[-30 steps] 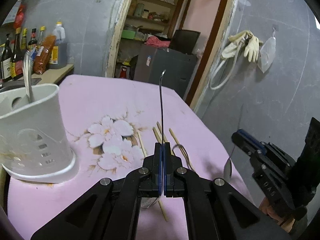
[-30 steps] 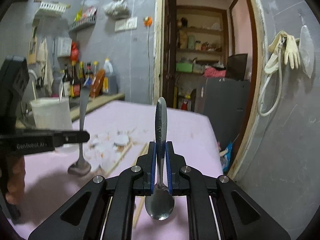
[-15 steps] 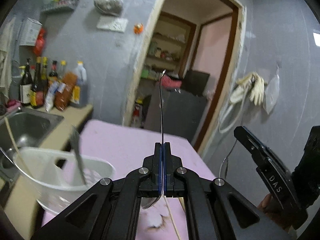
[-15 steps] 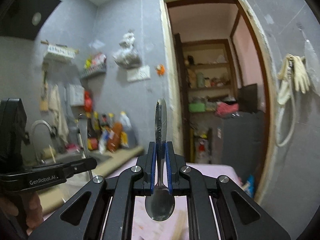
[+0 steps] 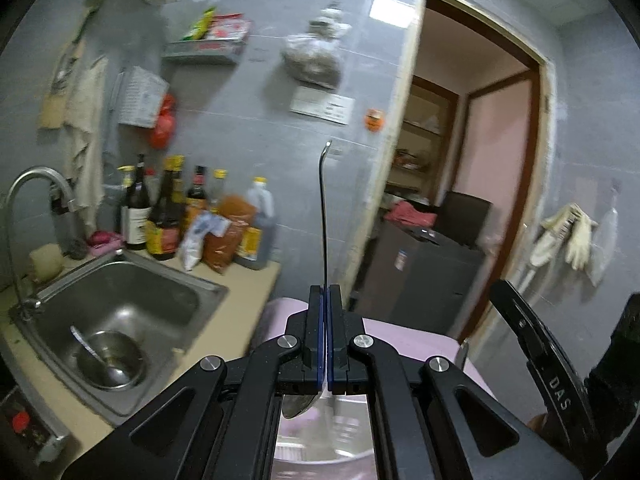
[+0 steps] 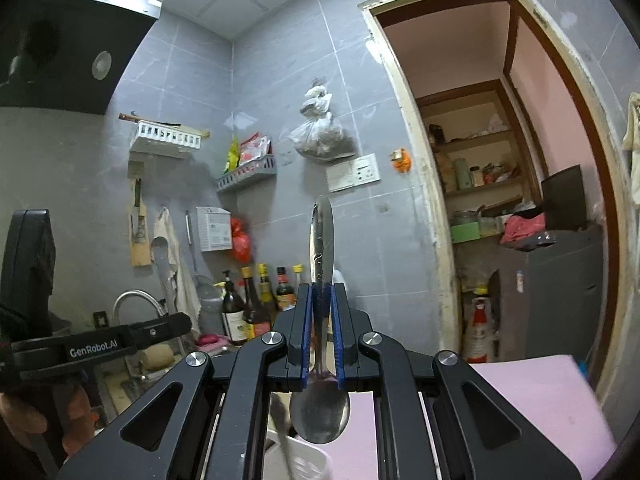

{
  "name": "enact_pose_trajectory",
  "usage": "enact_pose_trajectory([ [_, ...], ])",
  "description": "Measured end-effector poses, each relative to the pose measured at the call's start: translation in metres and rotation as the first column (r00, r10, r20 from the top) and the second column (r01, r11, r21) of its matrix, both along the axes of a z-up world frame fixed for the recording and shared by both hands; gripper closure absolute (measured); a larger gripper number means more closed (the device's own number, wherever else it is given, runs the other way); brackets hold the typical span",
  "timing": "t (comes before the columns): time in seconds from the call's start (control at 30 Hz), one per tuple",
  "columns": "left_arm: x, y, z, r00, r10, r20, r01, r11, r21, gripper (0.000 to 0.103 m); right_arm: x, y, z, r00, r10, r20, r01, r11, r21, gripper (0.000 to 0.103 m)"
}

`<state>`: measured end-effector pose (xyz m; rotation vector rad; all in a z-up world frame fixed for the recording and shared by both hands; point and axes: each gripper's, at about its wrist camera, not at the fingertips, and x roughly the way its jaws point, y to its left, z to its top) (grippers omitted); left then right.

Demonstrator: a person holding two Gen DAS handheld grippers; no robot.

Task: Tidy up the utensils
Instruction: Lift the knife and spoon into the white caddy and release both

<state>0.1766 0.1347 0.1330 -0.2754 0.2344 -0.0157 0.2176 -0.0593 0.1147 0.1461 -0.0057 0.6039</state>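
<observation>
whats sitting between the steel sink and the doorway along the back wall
A cluster of dark sauce bottles with a big yellow-capped jug and orange packets stands on the beige counter between the steel sink and the doorway; the left wrist view shows it.

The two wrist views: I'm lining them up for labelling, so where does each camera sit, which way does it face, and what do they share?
Left wrist: on the left gripper, facing the sink and doorway; shows its jaws clamping a spoon.
Right wrist: on the right gripper, facing the same wall; shows its jaws clamping another spoon.
Shared: bottles, doorway, each other's gripper.
</observation>
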Motion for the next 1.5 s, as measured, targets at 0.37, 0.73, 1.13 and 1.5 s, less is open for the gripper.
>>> enact_pose_trajectory([
  [0.37,0.023,0.040,-0.044,0.990,0.080,-0.113,-0.094,0.988,-0.126,0.103,0.025,0.033,-0.039,0.994,0.075,-0.077,-0.075,0.997,0.006,0.096],
  [0.73,0.025,0.019,-0.068,0.983,0.086,-0.164,-0.100,0.992,-0.079,0.103,0.031,0.038,-0.065,0.985,0.104,-0.137,-0.109,0.994,-0.030,0.096],
  [1.13,0.023,0.002,-0.085,0.974,0.098,-0.205,-0.104,0.994,-0.018,0.102,0.027,0.039,-0.082,0.979,0.072,-0.191,-0.092,0.991,-0.101,0.093],
  [1.5,0.008,-0.012,-0.072,0.990,0.071,-0.120,-0.073,0.997,-0.020,0.073,0.012,0.012,-0.063,0.988,0.020,-0.154,-0.034,0.996,-0.085,0.073],
])
